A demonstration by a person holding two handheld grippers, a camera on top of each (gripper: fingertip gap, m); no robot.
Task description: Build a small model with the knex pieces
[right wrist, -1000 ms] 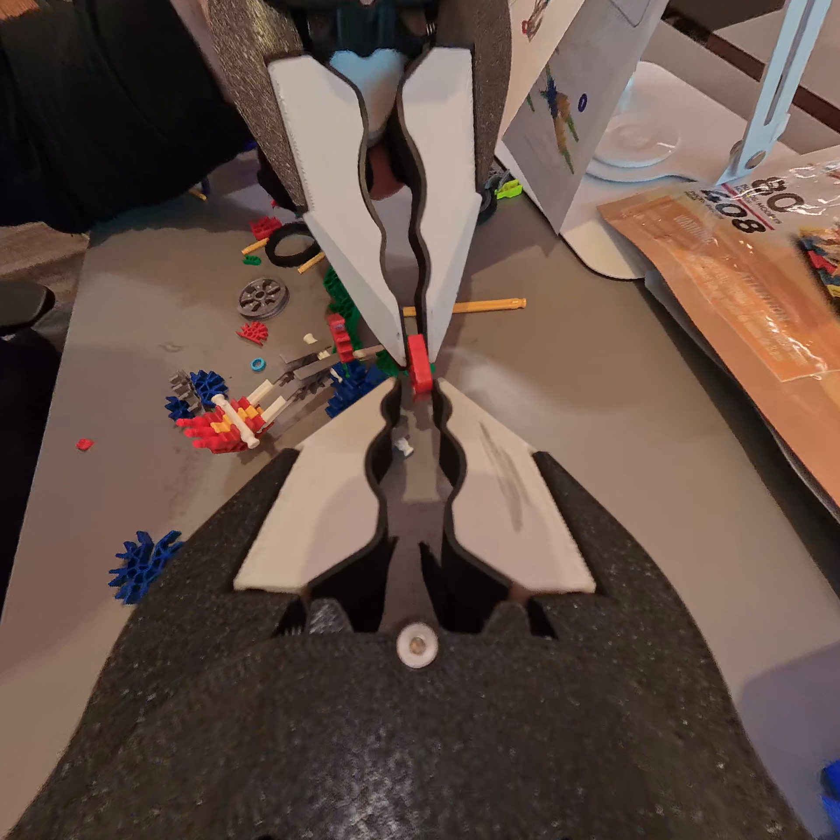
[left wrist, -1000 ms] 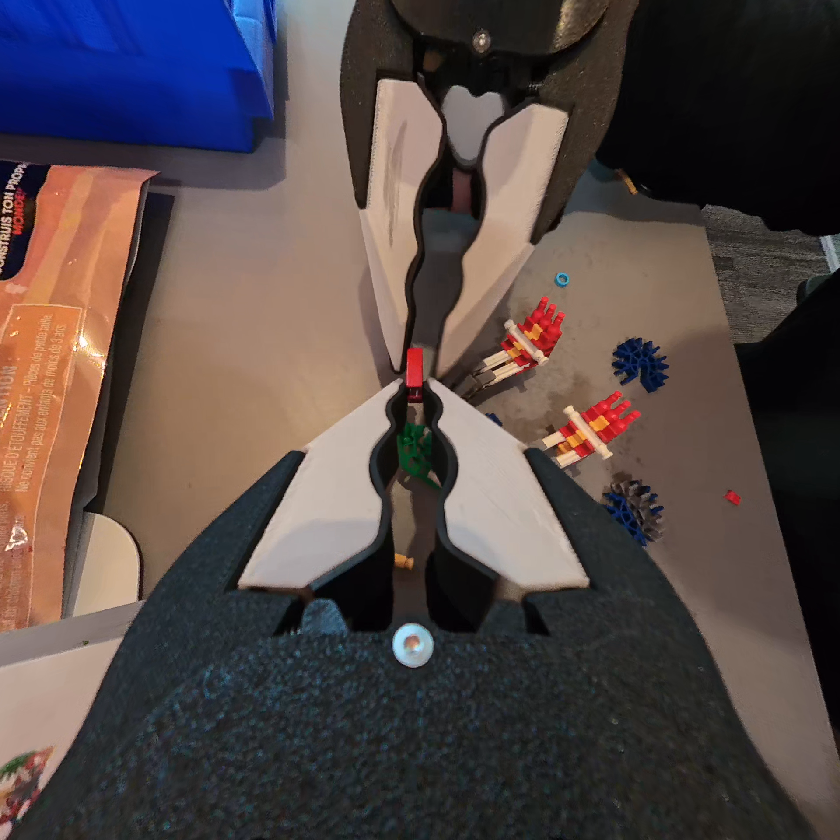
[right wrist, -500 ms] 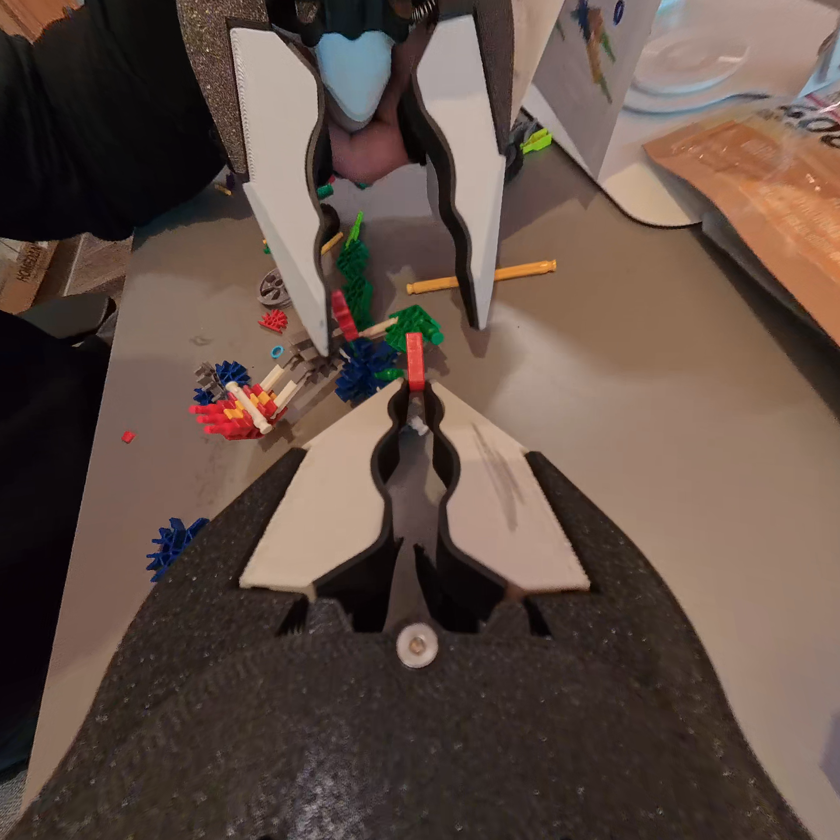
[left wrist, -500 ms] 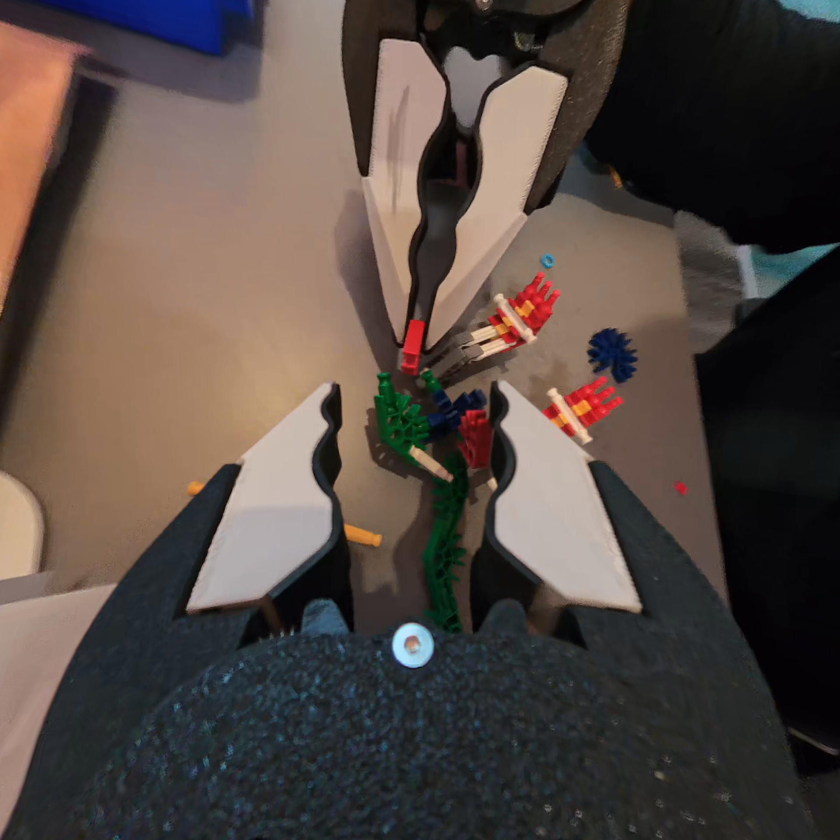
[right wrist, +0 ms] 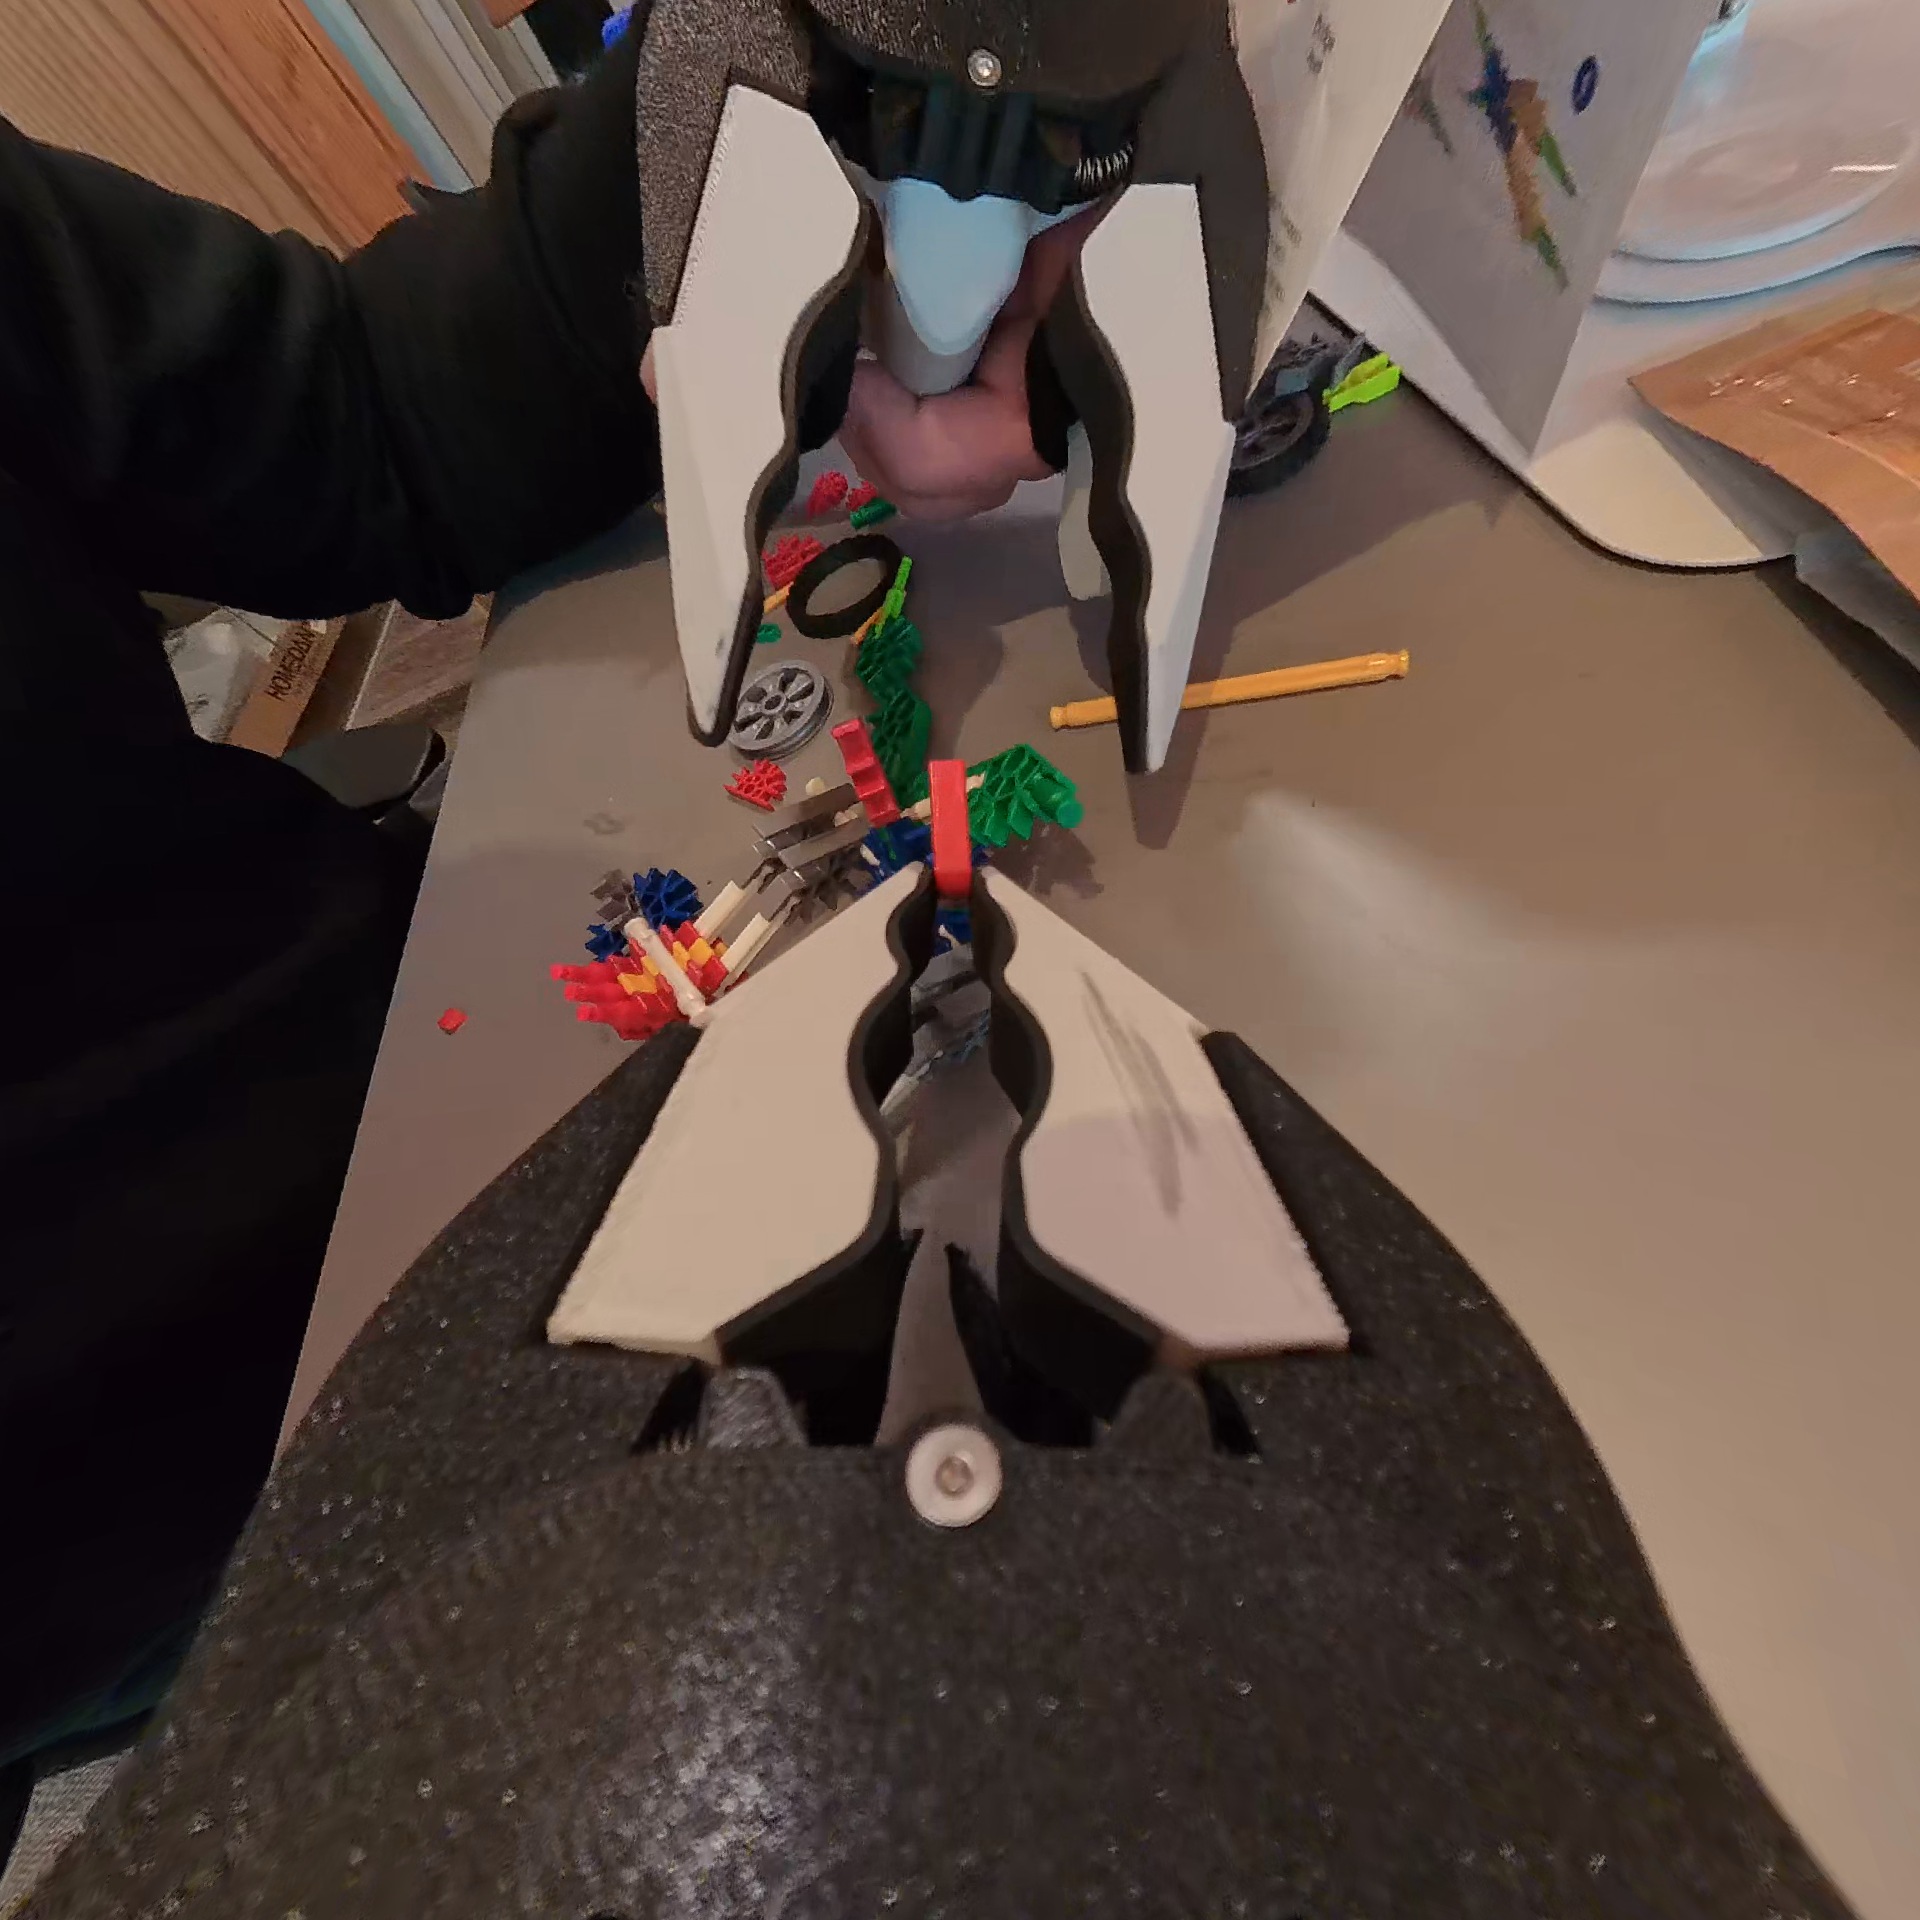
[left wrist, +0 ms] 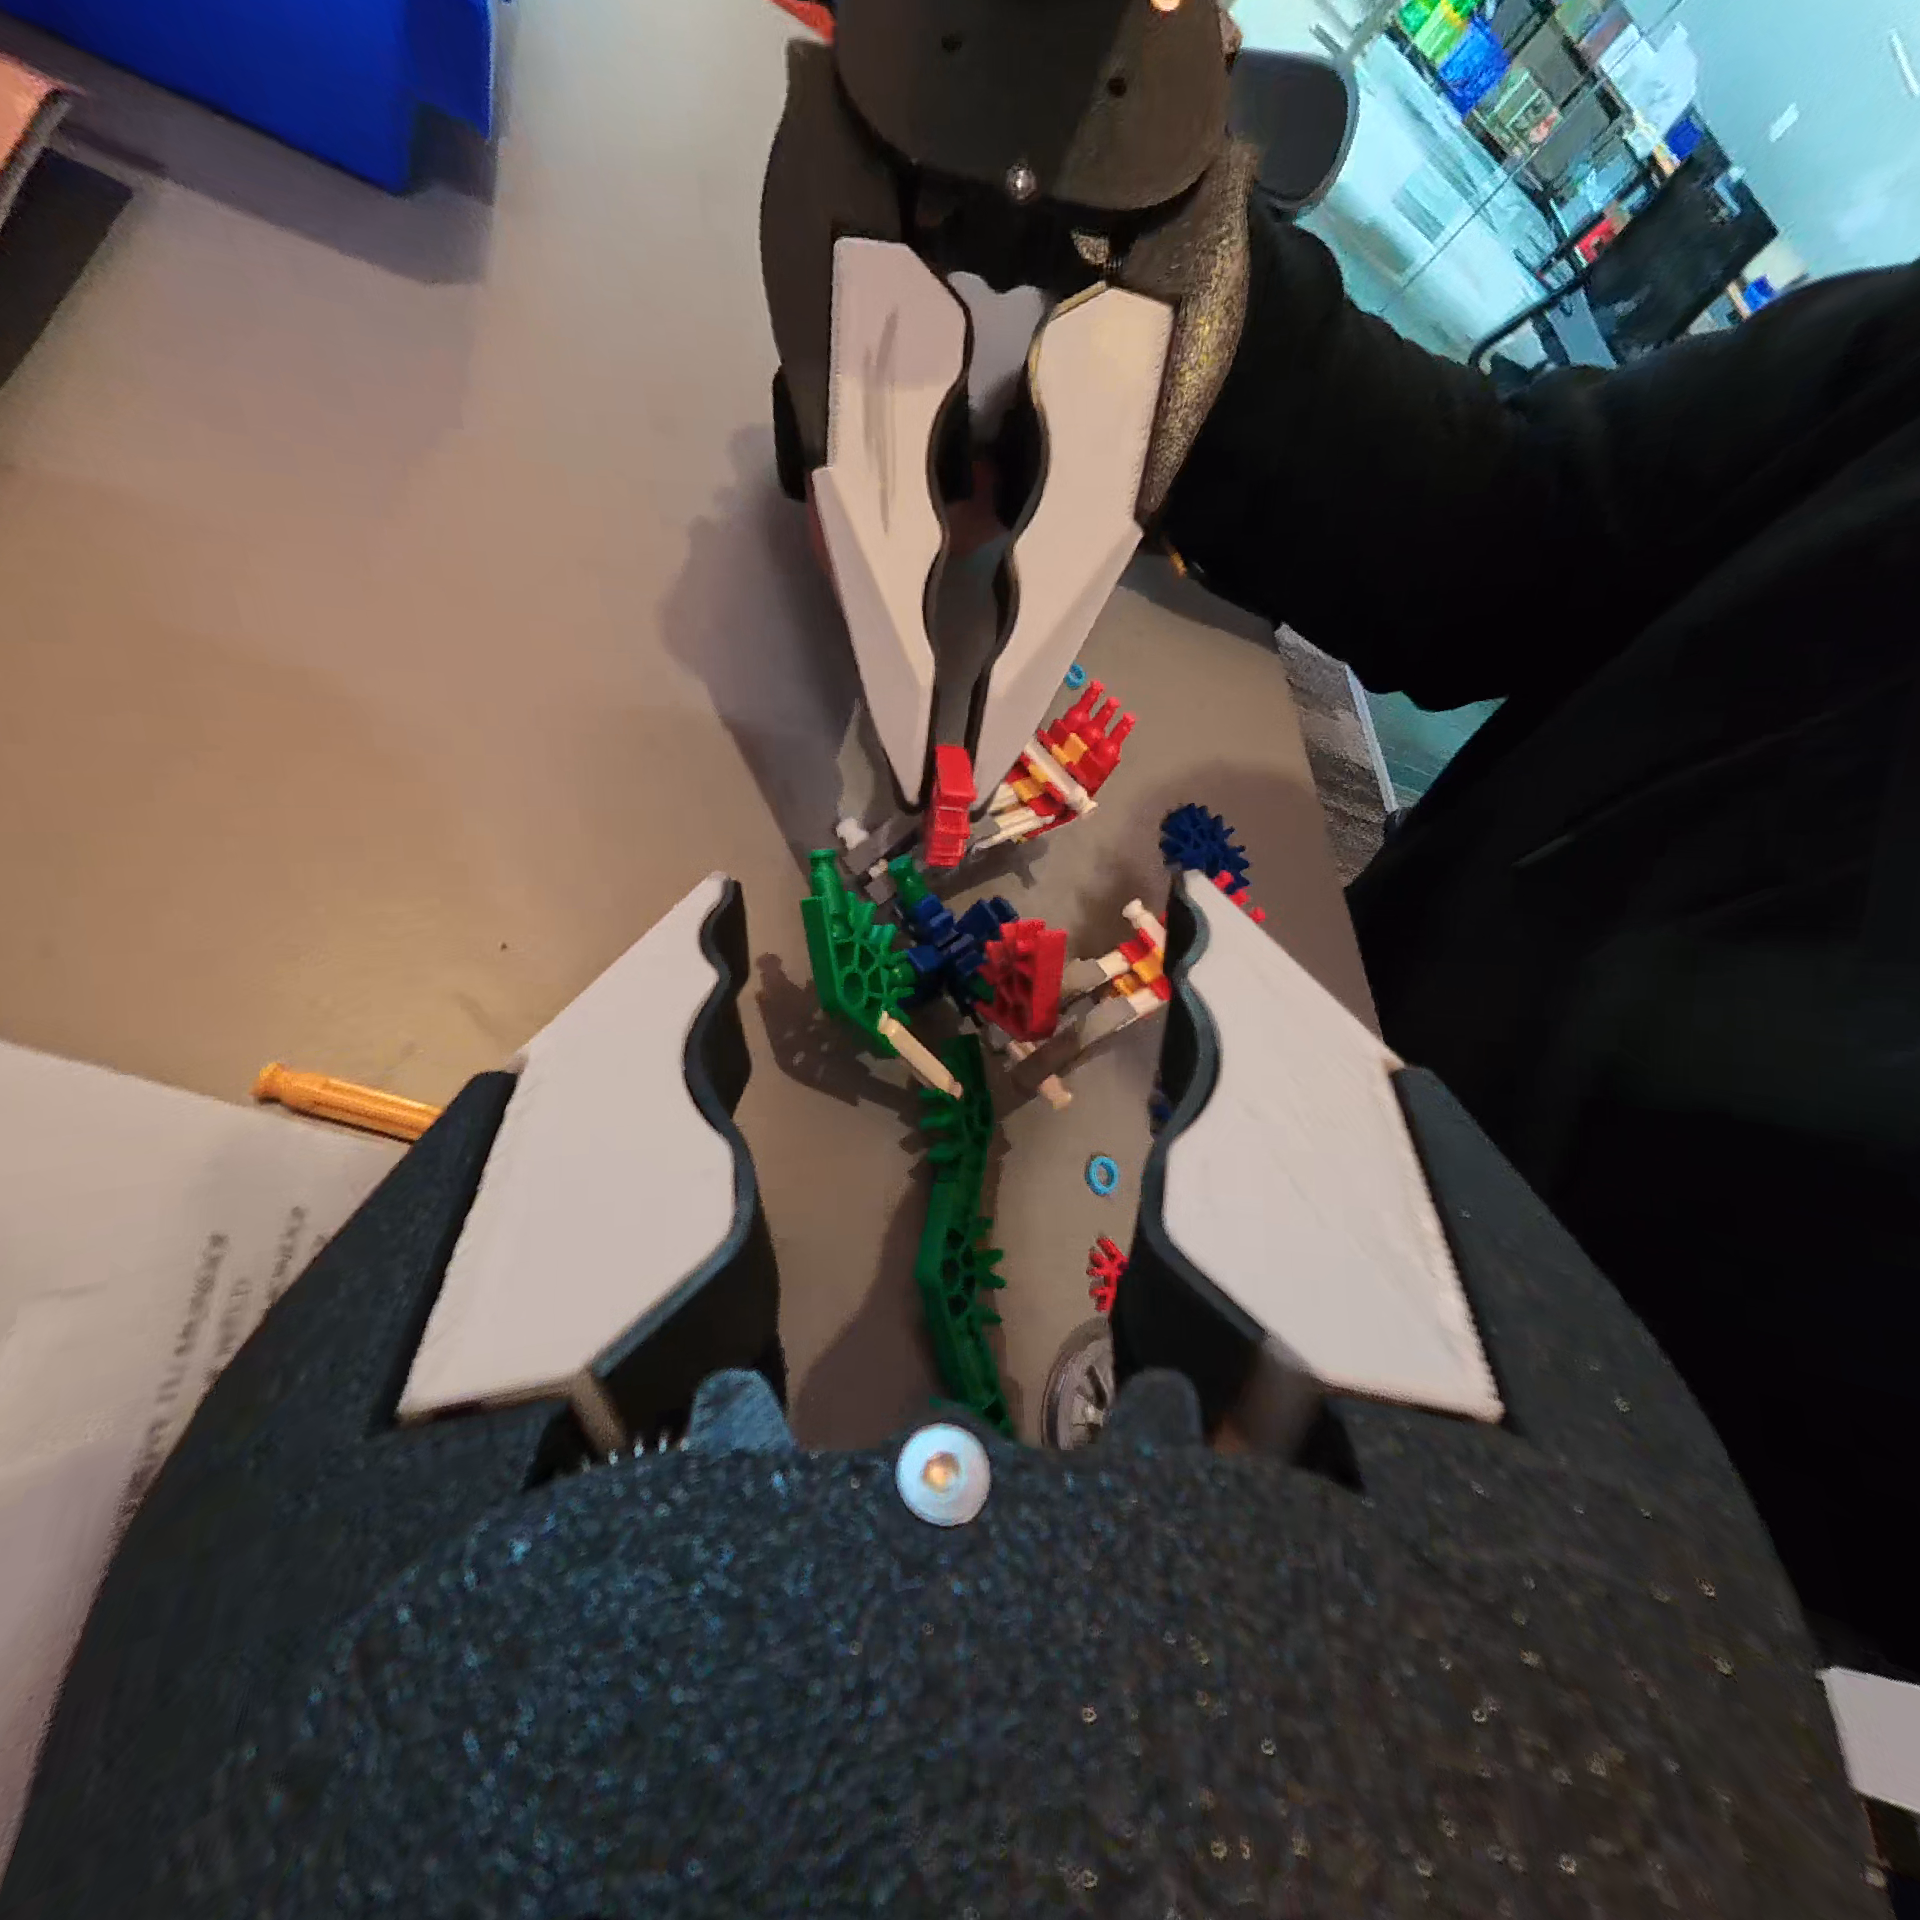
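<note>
Right wrist view shows my right claw (right wrist: 948, 883) clenched on a small red connector piece (right wrist: 947, 826), held upright above the grey surface (right wrist: 1455, 1039). My left claw (left wrist: 956, 904) is released, its fingers spread wide over a green connector chain (left wrist: 961, 1226) and a jumble of blue, red and green construction-toy pieces (left wrist: 966, 951). A yellow rod (right wrist: 1247, 686) lies beside the left claw.

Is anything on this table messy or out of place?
Yes: small toy construction pieces lie scattered loose on the grey table, one orange rod off alone. The right gripper pinches a red piece; the left gripper is open.
</note>
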